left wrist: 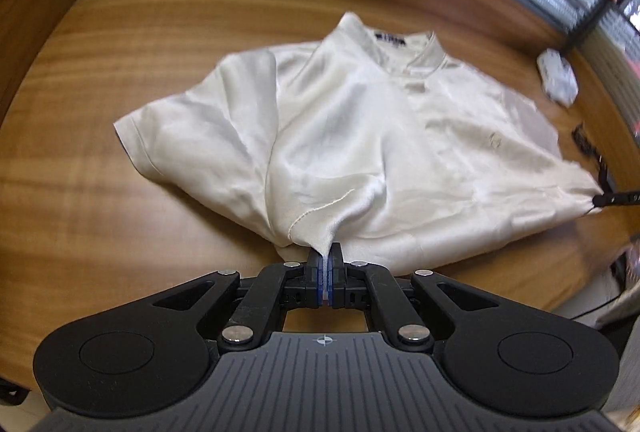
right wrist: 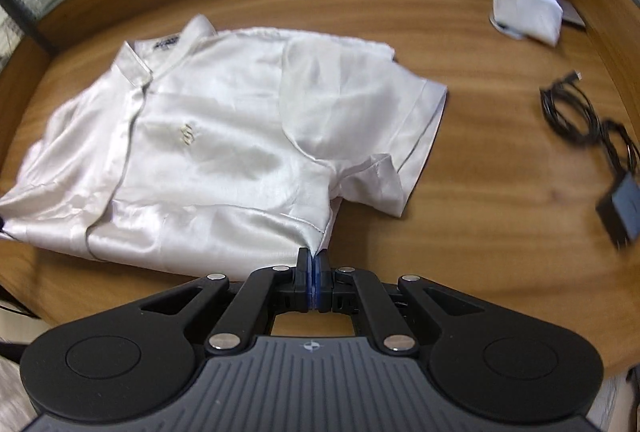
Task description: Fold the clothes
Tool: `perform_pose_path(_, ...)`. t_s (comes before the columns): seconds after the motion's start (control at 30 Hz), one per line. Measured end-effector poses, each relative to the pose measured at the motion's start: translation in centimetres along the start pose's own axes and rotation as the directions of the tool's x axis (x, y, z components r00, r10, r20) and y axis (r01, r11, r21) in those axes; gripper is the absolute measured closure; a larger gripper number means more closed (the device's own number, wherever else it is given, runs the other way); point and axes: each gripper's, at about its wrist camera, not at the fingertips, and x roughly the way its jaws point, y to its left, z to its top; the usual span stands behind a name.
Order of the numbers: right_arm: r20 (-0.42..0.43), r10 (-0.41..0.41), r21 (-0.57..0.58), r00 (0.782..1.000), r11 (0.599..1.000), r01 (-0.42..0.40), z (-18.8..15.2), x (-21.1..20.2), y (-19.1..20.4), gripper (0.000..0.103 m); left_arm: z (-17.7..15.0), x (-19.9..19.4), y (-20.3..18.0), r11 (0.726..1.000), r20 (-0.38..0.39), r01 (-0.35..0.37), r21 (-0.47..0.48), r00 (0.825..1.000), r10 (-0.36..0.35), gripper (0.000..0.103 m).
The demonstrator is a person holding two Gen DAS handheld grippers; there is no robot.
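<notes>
Wooden desk (left wrist: 100, 135) walled by partitions at its far edge. White shirt (left wrist: 360, 135) spread mid-desk, collar toward far edge. Left tongs (left wrist: 325, 260) clamped shut on hem nearest near edge; right tongs (right wrist: 314, 264) likewise pinching hem. Black cable (right wrist: 576, 111) and white paper (right wrist: 528, 7) near right edge.

Pinched shirt (left wrist: 360, 135) hem lies hidden between both jaws.

A white satin shirt (right wrist: 208, 151) is seen spread on a wooden table (right wrist: 480, 211), its near hem pinched in the right claw (right wrist: 313, 274). A crumpled white bag (right wrist: 526, 3) and black cable (right wrist: 576, 111) lie far right.
</notes>
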Motion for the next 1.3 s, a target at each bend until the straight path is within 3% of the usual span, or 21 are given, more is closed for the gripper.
perform_pose_path(0.23, -0.035, -0.024, -0.03, 0.999, 0.999, 0.023, -2.6, 1.4, 0.1, 0.102, -0.1, 1.6, 1.0, 1.0, -0.041, -0.012, -0.007, 0.999, 0.011, 0.1)
perform_pose_path(0.47, -0.072, -0.031, -0.047, 0.997, 0.999, 0.028, -2.3, 4.0, 0.2, 0.1, 0.4, 2.7, 1.1, 1.0, -0.073, -0.004, 0.004, 0.997, 0.005, 0.093)
perform_pose_path(0.63, -0.095, -0.039, -0.042, 0.995, 0.999, 0.035, -1.9, 4.0, 0.0, 0.095, 0.3, 0.8, 1.5, 1.0, -0.058, 0.015, 0.014, 0.998, -0.014, 0.089)
perform_pose_path(0.83, -0.071, -0.067, 0.006, 0.995, 0.998, 0.068, -1.0, 1.6, -0.8, 0.089, 1.3, -2.1, 1.1, 1.0, 0.013, 0.013, -0.008, 1.0, -0.012, 0.086)
perform_pose_path(0.93, -0.035, -0.079, 0.066, 0.996, 0.995, 0.081, -0.2, 0.5, -1.5, 0.072, 1.9, -2.4, 1.0, 1.0, 0.035, -0.005, -0.026, 0.999, 0.006, 0.081)
perform_pose_path(1.17, -0.031, -0.094, 0.166, 0.995, 0.981, 0.098, 1.8, 1.9, -2.8, 0.067, 3.0, -1.6, 1.1, 0.998, 0.042, -0.054, -0.04, 0.998, 0.055, 0.081)
perform_pose_path(1.3, -0.03, -0.09, 0.208, 0.995, 0.974, 0.095, 2.5, 3.0, -3.3, 0.057, 3.4, -0.9, 1.5, 0.991, 0.048, -0.106, -0.077, 0.993, 0.11, 0.073)
